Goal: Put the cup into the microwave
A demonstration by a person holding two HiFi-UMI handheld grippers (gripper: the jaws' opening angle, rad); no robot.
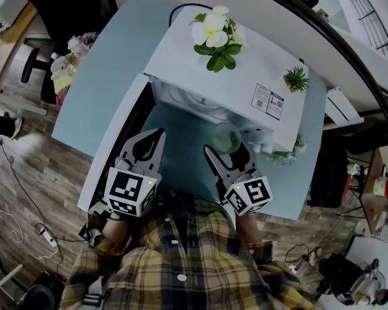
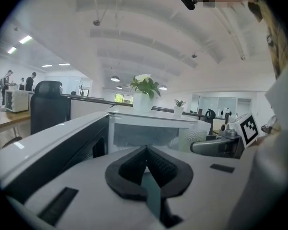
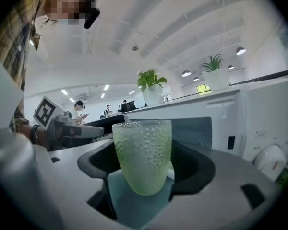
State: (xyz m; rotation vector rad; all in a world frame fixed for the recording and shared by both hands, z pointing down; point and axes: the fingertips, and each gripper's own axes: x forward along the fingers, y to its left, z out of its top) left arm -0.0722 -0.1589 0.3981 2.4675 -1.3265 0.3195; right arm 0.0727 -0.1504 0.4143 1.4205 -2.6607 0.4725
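A pale green, dimpled glass cup [image 3: 143, 150] stands upright between the jaws of my right gripper [image 1: 227, 148], which is shut on it. From the head view the cup [image 1: 225, 137] hangs just in front of the white microwave [image 1: 246, 76], at the right side of its open cavity [image 1: 184, 105]. The microwave door [image 1: 113, 147] is swung open to the left. My left gripper [image 1: 159, 134] is level with the right one, just inside the door, with its jaws shut on nothing; the dark pads [image 2: 156, 164] meet at their tips.
A white-flowered plant [image 1: 215, 34] and a small green plant [image 1: 296, 78] stand on the microwave. Another plant [image 1: 288, 150] sits by its right front corner, past the control dial [image 3: 268, 159]. The light blue table [image 1: 97, 89] ends at a wooden floor; an office chair [image 1: 35, 63] stands far left.
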